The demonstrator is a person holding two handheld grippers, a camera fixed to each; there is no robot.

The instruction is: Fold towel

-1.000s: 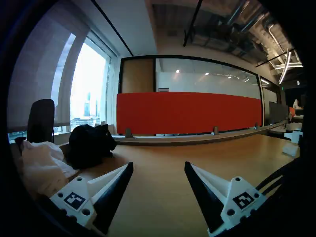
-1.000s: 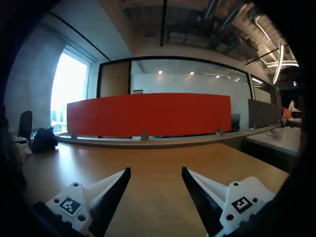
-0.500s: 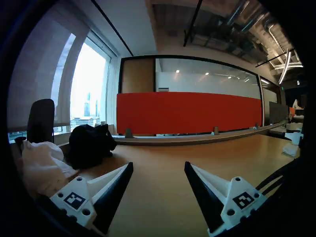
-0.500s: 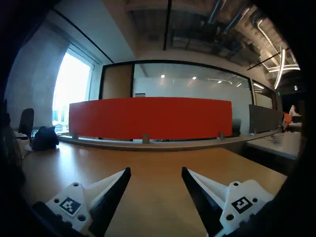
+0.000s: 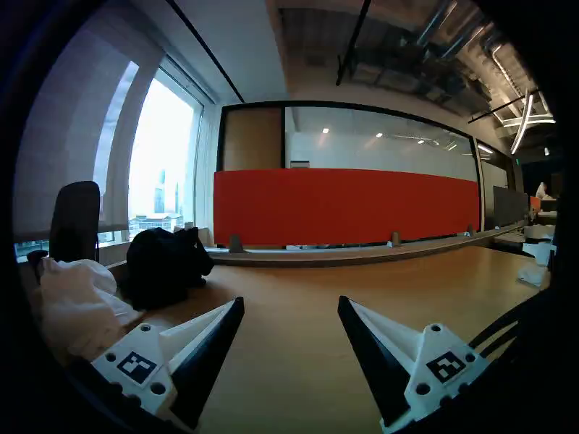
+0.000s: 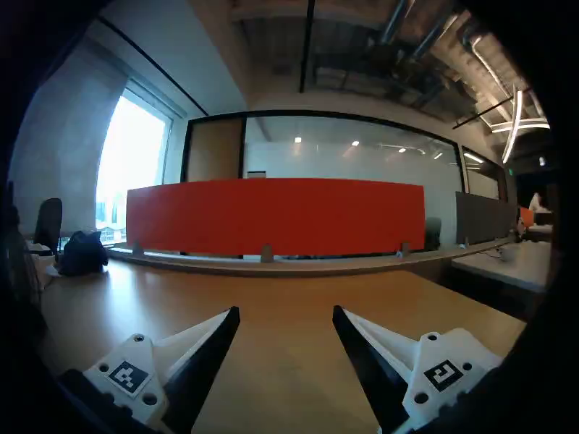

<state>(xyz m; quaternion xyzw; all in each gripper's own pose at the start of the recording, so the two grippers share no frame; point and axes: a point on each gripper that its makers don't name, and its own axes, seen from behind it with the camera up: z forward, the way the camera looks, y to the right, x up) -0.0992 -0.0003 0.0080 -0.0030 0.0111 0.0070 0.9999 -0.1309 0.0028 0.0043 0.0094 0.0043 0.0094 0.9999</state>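
Observation:
A crumpled white cloth (image 5: pixel 76 300), possibly the towel, lies bunched at the far left of the wooden table (image 5: pixel 311 289) in the left gripper view. My left gripper (image 5: pixel 289 307) hovers low over the table, open, with bare wood between its fingers; the cloth is off to its left. In the right gripper view my right gripper (image 6: pixel 286 317) is also open above the wooden table (image 6: pixel 289 289), holding nothing.
A black bag (image 5: pixel 165 264) sits beside the white cloth, also seen small at the far left as the black bag (image 6: pixel 81 253). A dark chair (image 5: pixel 74 220) stands by the window. A red divider panel (image 5: pixel 347 206) runs along the table's back edge. White items (image 5: pixel 534 273) lie at far right.
The left gripper view is unchanged. The right gripper view tilted slightly, so the red panel sits a little lower than one second ago; steady since half a second ago.

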